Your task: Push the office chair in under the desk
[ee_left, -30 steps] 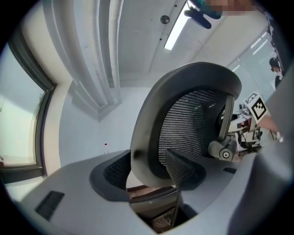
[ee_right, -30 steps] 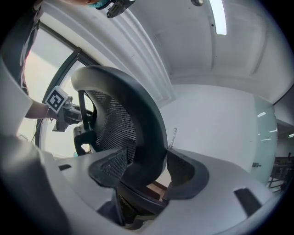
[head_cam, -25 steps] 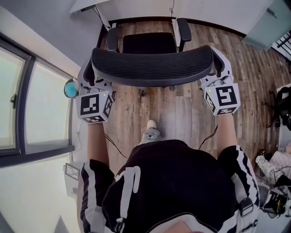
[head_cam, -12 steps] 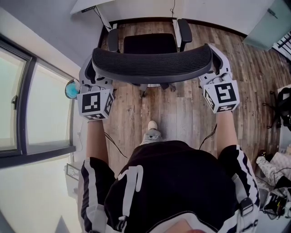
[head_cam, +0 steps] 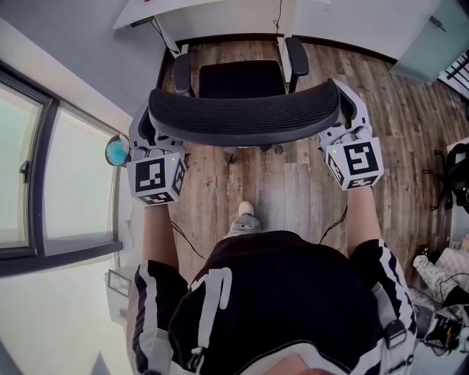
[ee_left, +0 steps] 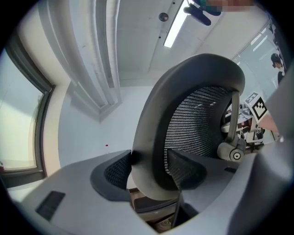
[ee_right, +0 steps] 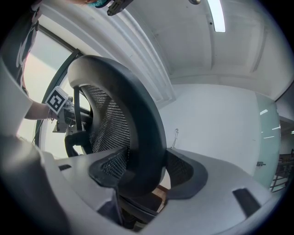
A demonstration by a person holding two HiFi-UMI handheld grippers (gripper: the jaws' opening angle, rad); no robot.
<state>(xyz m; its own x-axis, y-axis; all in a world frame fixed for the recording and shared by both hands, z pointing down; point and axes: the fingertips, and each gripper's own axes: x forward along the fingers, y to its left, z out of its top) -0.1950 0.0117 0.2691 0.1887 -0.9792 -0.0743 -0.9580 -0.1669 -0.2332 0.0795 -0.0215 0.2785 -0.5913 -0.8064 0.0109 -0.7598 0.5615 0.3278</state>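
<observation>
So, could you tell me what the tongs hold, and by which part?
The office chair, by its backrest rim: left tongs on the left end, right tongs on the right end.

Left gripper (head_cam: 149,132) and right gripper (head_cam: 350,117) reach forward, jaws clamped.

The chair (head_cam: 245,110) was black, its back a fine woven mesh inside a smooth dark rim. The left gripper (head_cam: 149,123) and right gripper (head_cam: 349,110) were pale grey with black dimpled pads (ee_left: 114,169). Each carried a cube (head_cam: 155,178) patterned in black and white squares. The floor (head_cam: 293,198) was brown, streaked wood planking, and the desk (head_cam: 220,4) was white. The person's top (head_cam: 286,293) was black with white stripes.
</observation>
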